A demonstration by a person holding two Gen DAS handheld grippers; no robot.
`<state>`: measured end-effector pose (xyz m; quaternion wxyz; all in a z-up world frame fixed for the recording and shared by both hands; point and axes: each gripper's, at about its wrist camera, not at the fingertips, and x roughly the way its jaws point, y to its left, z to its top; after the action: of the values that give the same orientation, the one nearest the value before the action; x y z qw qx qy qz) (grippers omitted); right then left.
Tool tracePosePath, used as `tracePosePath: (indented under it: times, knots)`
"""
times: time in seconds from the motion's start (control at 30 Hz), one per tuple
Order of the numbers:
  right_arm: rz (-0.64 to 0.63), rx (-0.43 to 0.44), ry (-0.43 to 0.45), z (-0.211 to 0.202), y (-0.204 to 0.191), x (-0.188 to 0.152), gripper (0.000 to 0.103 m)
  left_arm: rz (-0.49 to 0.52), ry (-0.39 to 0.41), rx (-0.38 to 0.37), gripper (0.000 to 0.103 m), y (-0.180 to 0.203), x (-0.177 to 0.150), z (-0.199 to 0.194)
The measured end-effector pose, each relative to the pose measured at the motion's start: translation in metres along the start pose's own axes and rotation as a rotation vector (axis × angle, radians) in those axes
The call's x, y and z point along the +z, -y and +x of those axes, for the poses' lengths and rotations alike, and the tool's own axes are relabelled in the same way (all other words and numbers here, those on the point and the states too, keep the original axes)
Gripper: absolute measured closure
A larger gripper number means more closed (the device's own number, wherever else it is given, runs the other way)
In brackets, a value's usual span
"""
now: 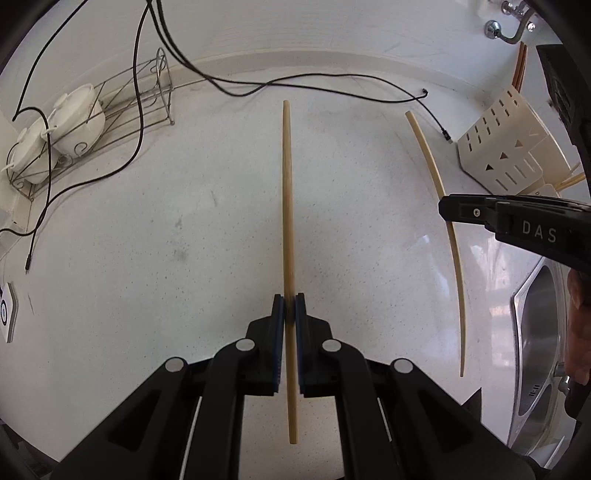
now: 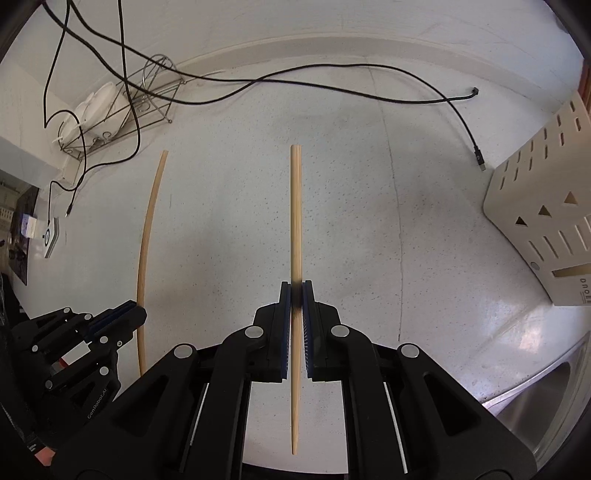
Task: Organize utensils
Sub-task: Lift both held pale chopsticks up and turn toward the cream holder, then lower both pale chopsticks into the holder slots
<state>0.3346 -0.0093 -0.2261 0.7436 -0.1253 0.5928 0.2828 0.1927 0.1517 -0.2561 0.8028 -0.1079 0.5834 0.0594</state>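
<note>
My left gripper (image 1: pixel 289 300) is shut on a pale wooden chopstick (image 1: pixel 287 192), which runs straight ahead between the pads, above the white counter (image 1: pixel 166 240). In the same view my right gripper (image 1: pixel 445 212) reaches in from the right, shut on a second chopstick (image 1: pixel 430 158). The right wrist view shows that gripper (image 2: pixel 296 286) clamped on its chopstick (image 2: pixel 295 206), with the left gripper (image 2: pixel 138 314) and its chopstick (image 2: pixel 147 229) at the left. A cream slotted utensil holder (image 1: pixel 506 147) (image 2: pixel 543 221) lies on its side at the right, with chopsticks in its mouth.
A wire rack (image 1: pixel 122 107) with white lidded bowls (image 1: pixel 79 118) stands at the back left. Black cables (image 1: pixel 314 79) trail across the counter's back. A steel sink (image 1: pixel 539 332) lies at the right edge, beside a person's hand (image 1: pixel 578 325). Wall hooks (image 1: pixel 513 33) are mounted above the holder.
</note>
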Motion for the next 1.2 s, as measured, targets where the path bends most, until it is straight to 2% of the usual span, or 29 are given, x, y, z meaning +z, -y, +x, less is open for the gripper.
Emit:
tracePosePath:
  times: [0.07, 0.27, 0.6, 0.7, 0.87, 1.03, 1.2]
  knots:
    - [0.023, -0.001, 0.045, -0.013, 0.005, 0.004, 0.097, -0.002, 0.064, -0.04, 0.097, 0.005, 0.007, -0.01]
    - [0.105, -0.007, 0.19, -0.059, 0.026, 0.009, 0.097, 0.017, 0.215, -0.094, 0.097, 0.023, 0.029, -0.04]
    - [0.186, -0.041, 0.421, -0.145, 0.07, 0.005, 0.097, 0.164, 0.457, -0.185, 0.097, 0.084, 0.065, -0.086]
    - [0.229, -0.107, 0.538, -0.177, 0.086, 0.001, 0.097, 0.19, 0.511, -0.222, 0.097, 0.104, 0.078, -0.099]
    - [0.306, -0.159, 0.709, -0.234, 0.124, -0.003, 0.097, 0.235, 0.626, -0.276, 0.097, 0.138, 0.1, -0.121]
    - [0.348, -0.225, 0.81, -0.272, 0.159, -0.007, 0.097, 0.255, 0.714, -0.361, 0.097, 0.171, 0.126, -0.139]
    - [0.36, -0.287, 0.891, -0.287, 0.189, -0.013, 0.097, 0.289, 0.802, -0.425, 0.097, 0.199, 0.145, -0.149]
